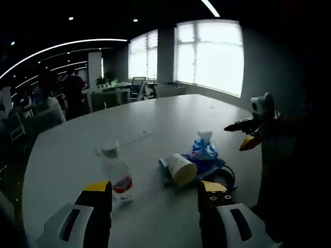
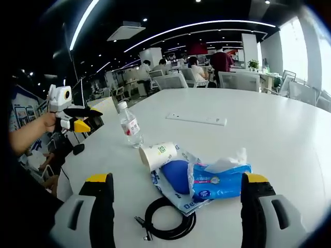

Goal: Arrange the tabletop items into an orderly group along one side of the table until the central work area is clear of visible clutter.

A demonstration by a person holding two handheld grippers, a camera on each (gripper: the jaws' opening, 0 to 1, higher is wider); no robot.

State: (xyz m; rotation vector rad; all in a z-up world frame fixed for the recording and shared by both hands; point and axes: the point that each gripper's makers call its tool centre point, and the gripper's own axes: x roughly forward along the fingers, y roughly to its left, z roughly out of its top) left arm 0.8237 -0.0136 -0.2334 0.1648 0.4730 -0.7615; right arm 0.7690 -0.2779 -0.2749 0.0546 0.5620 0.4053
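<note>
Clutter on a white table (image 2: pixel 269 129), seen from two sides. A paper cup (image 2: pixel 158 155) lies on its side, mouth toward the right gripper view, touching a blue pouch (image 2: pixel 178 175) and a blue tissue pack (image 2: pixel 220 183) with white tissue pulled from its top. A coiled black cable (image 2: pixel 168 219) lies just in front of the pouch, at the table's near edge. A clear water bottle (image 2: pixel 130 125) with a red label stands upright, apart from the pile. A flat white strip (image 2: pixel 196 119) lies further toward the table's middle.

Left gripper (image 1: pixel 155 194): jaws wide, nothing between them, framing the bottle and cup from above the table. Right gripper (image 2: pixel 176 186): jaws wide, empty, hanging before the pile; it also appears at the right edge of the left gripper view.

Step in hand, as judged: approach, before any first pick; nothing is yet grouped along one side. The next move likely calls for lowering one gripper onto a single item. The bottle suits the left, the cup the right. The cup may roll when nudged, and the loose cable may slip from a plain pinch.
</note>
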